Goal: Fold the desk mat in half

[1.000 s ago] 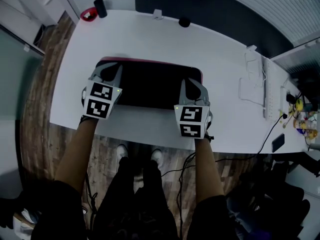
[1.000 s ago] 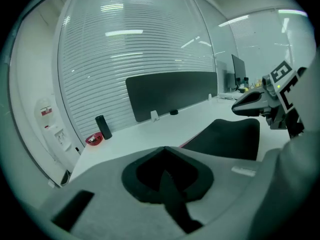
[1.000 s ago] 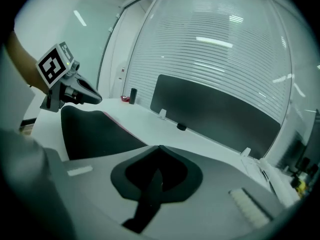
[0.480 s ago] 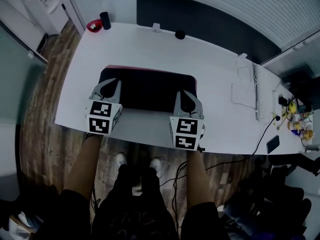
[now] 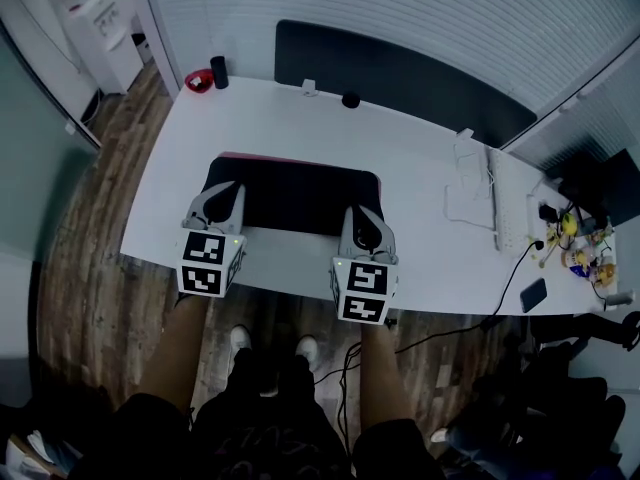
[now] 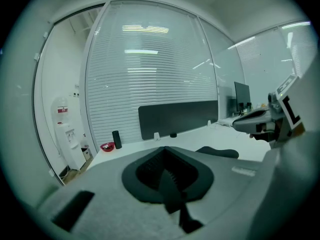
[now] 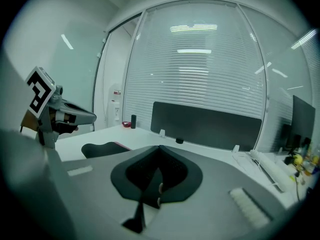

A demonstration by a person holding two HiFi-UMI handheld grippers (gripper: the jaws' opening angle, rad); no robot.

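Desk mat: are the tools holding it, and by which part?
Both hold it: the left tool and right tool are each shut on the near long edge of the black, red-trimmed rectangular desk mat, one by each near corner.

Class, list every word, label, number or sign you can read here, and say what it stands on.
No readable words or numbers anywhere.
Left marker cube and right marker cube: square patterns only, no letters.
Red label on the water dispenser: too blurred to read.
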